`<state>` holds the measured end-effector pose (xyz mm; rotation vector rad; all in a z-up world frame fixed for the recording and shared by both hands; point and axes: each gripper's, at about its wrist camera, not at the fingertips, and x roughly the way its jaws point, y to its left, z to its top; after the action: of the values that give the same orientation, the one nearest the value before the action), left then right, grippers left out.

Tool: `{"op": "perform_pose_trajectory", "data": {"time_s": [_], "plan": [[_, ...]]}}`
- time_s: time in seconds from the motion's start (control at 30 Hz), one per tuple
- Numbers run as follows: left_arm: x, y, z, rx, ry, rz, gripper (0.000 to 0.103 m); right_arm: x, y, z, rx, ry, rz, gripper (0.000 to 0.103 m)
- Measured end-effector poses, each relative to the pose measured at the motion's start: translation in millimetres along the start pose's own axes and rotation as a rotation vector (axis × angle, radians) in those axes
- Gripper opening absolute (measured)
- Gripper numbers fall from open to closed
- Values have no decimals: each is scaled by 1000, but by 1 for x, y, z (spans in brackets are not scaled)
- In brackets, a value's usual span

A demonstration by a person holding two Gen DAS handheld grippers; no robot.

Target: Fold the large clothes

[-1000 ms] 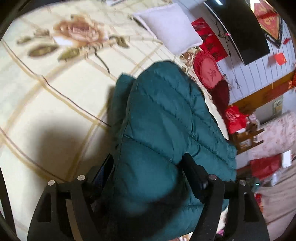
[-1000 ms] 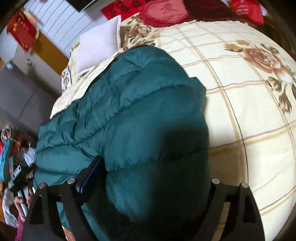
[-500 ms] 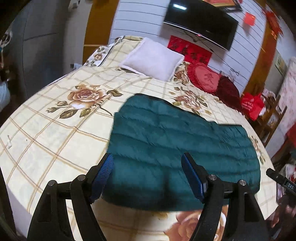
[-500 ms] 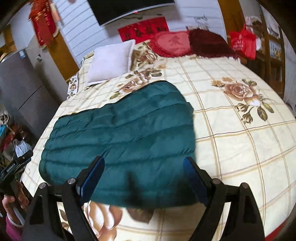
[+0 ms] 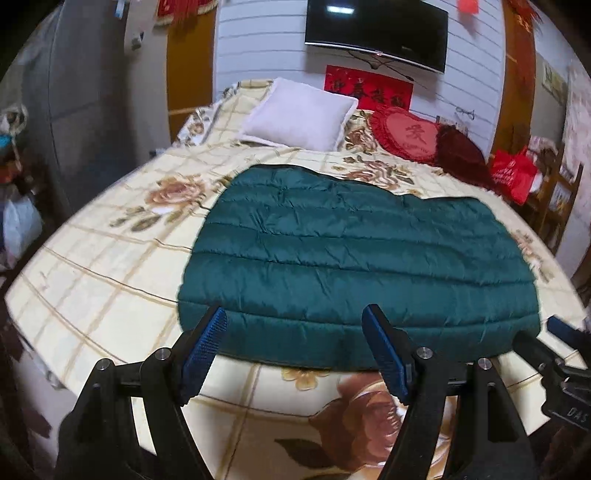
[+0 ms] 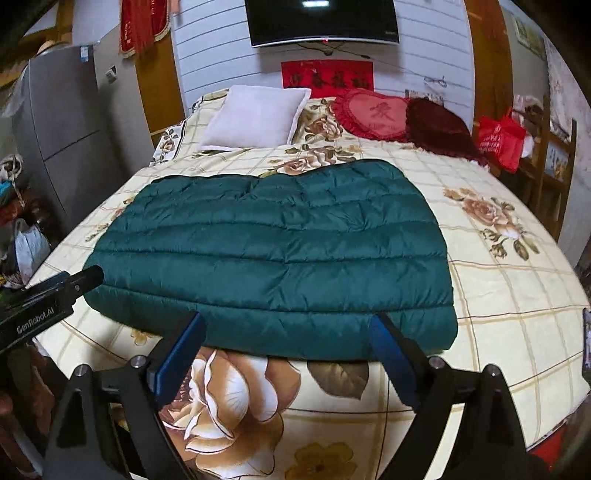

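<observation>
A dark teal quilted down jacket (image 5: 354, 258) (image 6: 273, 251) lies folded flat across the flowered bedspread (image 5: 96, 288) (image 6: 517, 295), its long edge towards me. My left gripper (image 5: 293, 317) hovers open just short of the jacket's near edge, and its blue pads (image 5: 203, 350) hold nothing. My right gripper (image 6: 286, 323) stands wide at the same near edge, farther right; its jaws are opening with nothing between them. Each gripper shows at the edge of the other's view: the right gripper (image 5: 565, 369) and the left gripper (image 6: 55, 291).
A white pillow (image 5: 299, 110), a red heart cushion (image 5: 406, 134) and a dark red cushion (image 5: 461, 155) lie at the head of the bed. A TV (image 5: 376, 33) hangs on the wall. A grey fridge (image 6: 62, 129) stands left, and a red bag (image 6: 498, 138) on wooden shelves stands right.
Both grippers have let go of the jacket and drawn back towards the foot of the bed. The jacket, bunched between the jaws a second ago, now lies flat.
</observation>
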<state>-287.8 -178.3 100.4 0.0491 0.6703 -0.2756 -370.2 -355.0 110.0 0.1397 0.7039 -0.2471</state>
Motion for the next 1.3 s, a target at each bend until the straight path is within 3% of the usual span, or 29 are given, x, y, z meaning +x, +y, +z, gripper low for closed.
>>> {"op": "perform_pose_trajectory", "data": {"time_s": [0.37, 1.3], "plan": [[-14, -11, -11, 44, -33, 19, 84, -6, 6, -10, -9, 6, -4, 93], [-25, -10, -11, 31, -56, 36, 84, -4, 19, -18, -16, 18, 19, 95]]}}
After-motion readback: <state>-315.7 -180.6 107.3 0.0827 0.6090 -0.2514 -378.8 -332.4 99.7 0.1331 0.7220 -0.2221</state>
